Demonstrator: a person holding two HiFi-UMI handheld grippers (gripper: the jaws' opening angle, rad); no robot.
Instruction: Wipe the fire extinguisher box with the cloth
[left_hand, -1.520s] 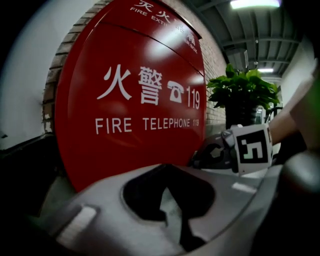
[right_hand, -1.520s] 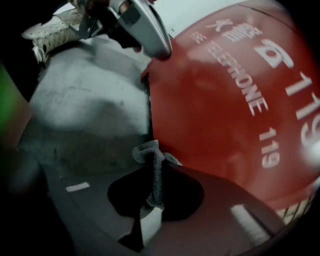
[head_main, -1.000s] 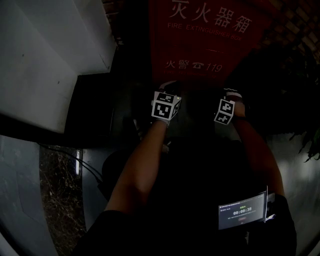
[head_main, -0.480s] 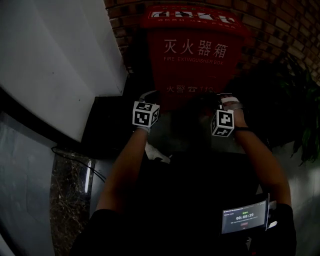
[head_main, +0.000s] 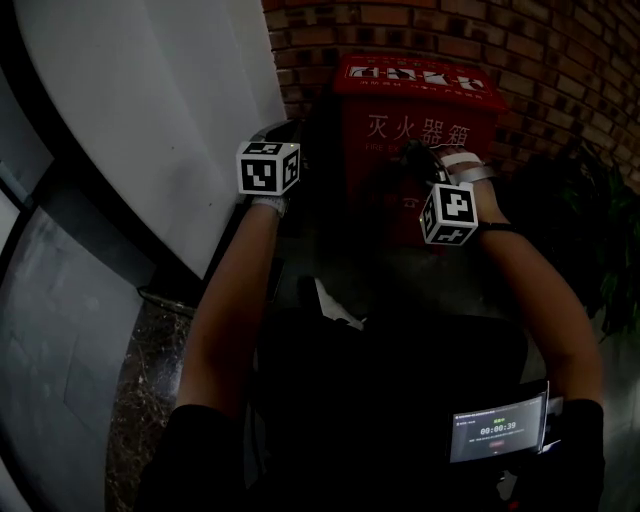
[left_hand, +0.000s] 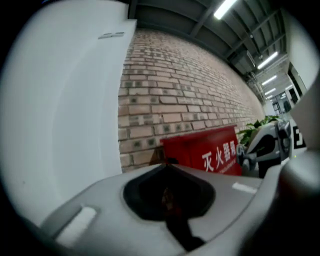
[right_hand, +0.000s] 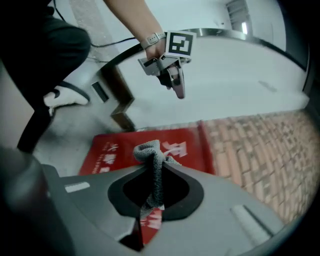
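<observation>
The red fire extinguisher box (head_main: 420, 100) stands against the brick wall, white characters on its front; it also shows as the box (left_hand: 210, 150) and the box (right_hand: 125, 147). My right gripper (head_main: 412, 158) hangs in front of the box's face, shut on a grey cloth (right_hand: 152, 162) that bunches up between its jaw tips. In the dim head view the cloth is hard to make out. My left gripper (head_main: 290, 132) is raised beside the box's left edge, near the white wall. Its jaws meet with nothing between them, as the left gripper (right_hand: 176, 86) also shows from the right gripper view.
A white curved wall (head_main: 150, 110) rises at the left and a brick wall (head_main: 560, 60) runs behind the box. A leafy plant (head_main: 600, 230) stands at the right. A small timer screen (head_main: 497, 427) hangs at the person's front. A white shoe (right_hand: 62, 95) is on the floor.
Both grippers have risen from below the box's front up to its upper part. The left one went up and left toward the white wall. The box's top has come into view.
</observation>
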